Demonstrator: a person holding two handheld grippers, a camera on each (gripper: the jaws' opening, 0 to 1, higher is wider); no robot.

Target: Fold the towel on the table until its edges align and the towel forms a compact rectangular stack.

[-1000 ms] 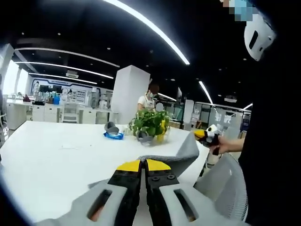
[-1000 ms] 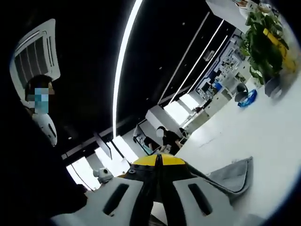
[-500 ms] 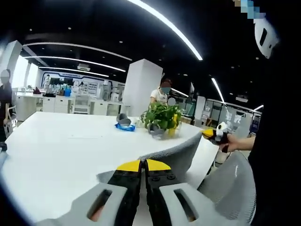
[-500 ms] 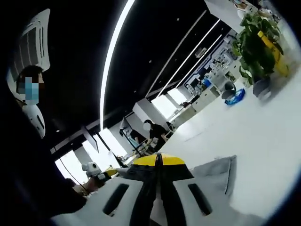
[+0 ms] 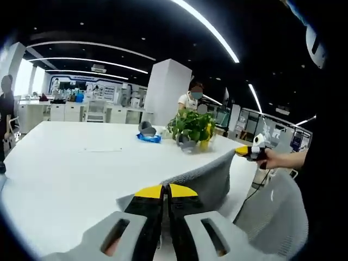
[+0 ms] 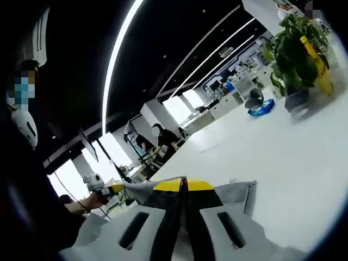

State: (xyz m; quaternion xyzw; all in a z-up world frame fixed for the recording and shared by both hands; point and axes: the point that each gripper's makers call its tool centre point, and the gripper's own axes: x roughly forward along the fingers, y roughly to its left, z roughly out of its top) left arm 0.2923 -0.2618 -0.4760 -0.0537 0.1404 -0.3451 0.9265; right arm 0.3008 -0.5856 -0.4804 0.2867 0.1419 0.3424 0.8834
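A grey towel (image 5: 209, 175) hangs stretched between my two grippers above the white table (image 5: 76, 163). My left gripper (image 5: 166, 188) is shut on one end of it, yellow tips pressed together. From there the towel's upper edge runs right to my right gripper (image 5: 247, 151), held in a hand. In the right gripper view my right gripper (image 6: 183, 182) is shut on the towel (image 6: 237, 194), whose edge leads left to my left gripper (image 6: 110, 187). The lower part of the towel is hidden behind the jaws.
A potted green plant (image 5: 190, 128) with a yellow item stands on the table's far side, with a blue-and-grey object (image 5: 148, 136) beside it. A grey mesh chair back (image 5: 269, 209) sits at the lower right. People stand in the office background.
Both views have swung lower toward the table. The towel edge between the grippers has drawn out straighter, and the left gripper has come further into the right gripper view.
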